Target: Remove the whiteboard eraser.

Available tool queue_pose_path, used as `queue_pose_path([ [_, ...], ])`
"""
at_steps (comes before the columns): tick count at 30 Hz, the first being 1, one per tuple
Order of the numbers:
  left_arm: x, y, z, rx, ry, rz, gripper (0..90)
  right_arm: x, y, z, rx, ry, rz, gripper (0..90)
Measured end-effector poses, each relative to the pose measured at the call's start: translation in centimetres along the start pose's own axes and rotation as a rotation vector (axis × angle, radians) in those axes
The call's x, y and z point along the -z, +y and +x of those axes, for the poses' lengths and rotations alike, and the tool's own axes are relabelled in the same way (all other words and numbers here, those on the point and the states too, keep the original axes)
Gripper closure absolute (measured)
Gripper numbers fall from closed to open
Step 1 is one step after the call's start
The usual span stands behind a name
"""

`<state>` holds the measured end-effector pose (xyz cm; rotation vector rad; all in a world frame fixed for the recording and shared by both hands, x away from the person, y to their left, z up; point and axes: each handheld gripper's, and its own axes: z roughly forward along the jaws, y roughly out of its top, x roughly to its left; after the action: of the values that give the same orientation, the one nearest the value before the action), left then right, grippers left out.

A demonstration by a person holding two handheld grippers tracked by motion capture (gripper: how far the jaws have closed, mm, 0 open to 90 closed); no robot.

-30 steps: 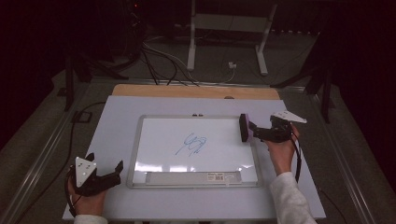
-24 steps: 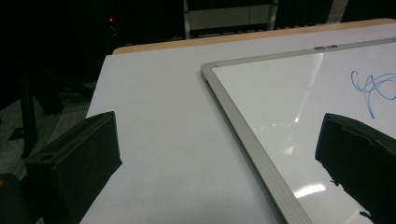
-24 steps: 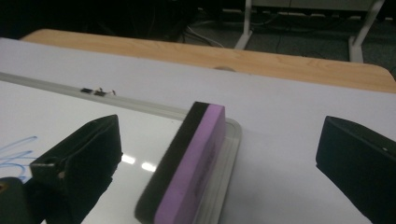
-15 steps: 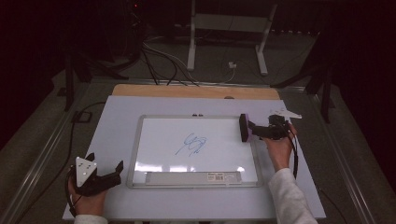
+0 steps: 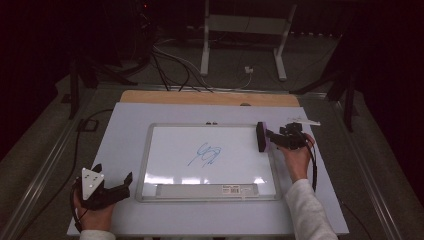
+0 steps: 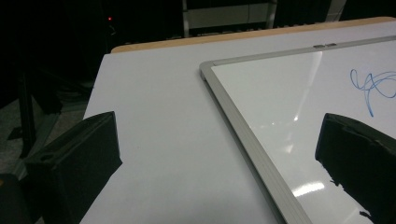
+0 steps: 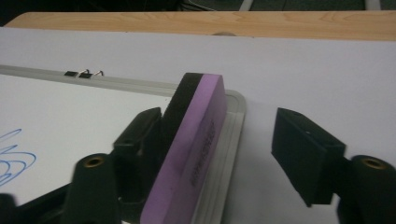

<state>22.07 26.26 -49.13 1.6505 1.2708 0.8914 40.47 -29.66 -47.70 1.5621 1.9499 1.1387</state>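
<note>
A purple eraser [image 7: 196,135] with a black felt face stands on edge on the right rim of the whiteboard [image 5: 145,165]; from above the eraser [image 5: 261,136] reads as a dark bar. My right gripper [image 7: 224,140] straddles it and its jaws have just been closing. One jaw lies against the felt side, while the other stands a gap away from the purple side. A blue scribble [image 5: 205,155] marks the middle of the board. My left gripper [image 5: 114,172] rests open near the table's front left corner, beside the board's frame [image 6: 243,126], with nothing between its jaws.
The board lies on a white table top [image 5: 125,130] with a wooden strip [image 5: 200,97] along its far edge. Two small clips [image 7: 84,73] sit on the board's far rim. Cables and a metal stand [image 5: 240,30] are on the floor beyond.
The right hand has rolled a little, so its grey plate now looks thin and edge-on. The eraser stays at the board's right rim. The left gripper has not moved.
</note>
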Motion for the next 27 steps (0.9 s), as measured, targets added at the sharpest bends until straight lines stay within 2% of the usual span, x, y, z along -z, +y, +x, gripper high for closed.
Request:
queue_pose_path([
  [4, 0.0, 0.0, 0.0, 0.000, -0.001, 0.000, 0.7, -0.4, -0.2, 0.1, -0.003, 0.000, 0.028, 45.8],
  [6, 0.0, 0.0, 0.0, 0.000, -0.001, 0.001, 0.7, -0.5, -0.2, 0.1, -0.005, 0.003, 0.035, 47.5],
  [10, -0.1, 0.0, -0.1, -0.001, -0.002, 0.002, 0.7, -0.5, -0.3, 0.0, -0.025, 0.040, 0.035, 55.6],
  [15, -0.1, 0.0, -0.1, -0.003, -0.002, 0.001, 0.7, -0.6, -0.3, 0.2, -0.032, 0.058, 0.040, 57.3],
  [20, -0.1, 0.0, -0.1, -0.004, -0.003, 0.004, 0.7, -0.8, -0.4, 0.2, -0.060, 0.084, 0.055, 64.6],
  [23, -0.1, 0.0, -0.1, -0.005, -0.002, 0.003, 0.7, -0.9, -0.3, 0.3, -0.069, 0.094, 0.061, 64.9],
  [27, -0.1, 0.0, -0.2, -0.006, -0.002, 0.005, 0.7, -1.2, -0.4, 0.4, -0.095, 0.113, 0.068, 58.4],
])
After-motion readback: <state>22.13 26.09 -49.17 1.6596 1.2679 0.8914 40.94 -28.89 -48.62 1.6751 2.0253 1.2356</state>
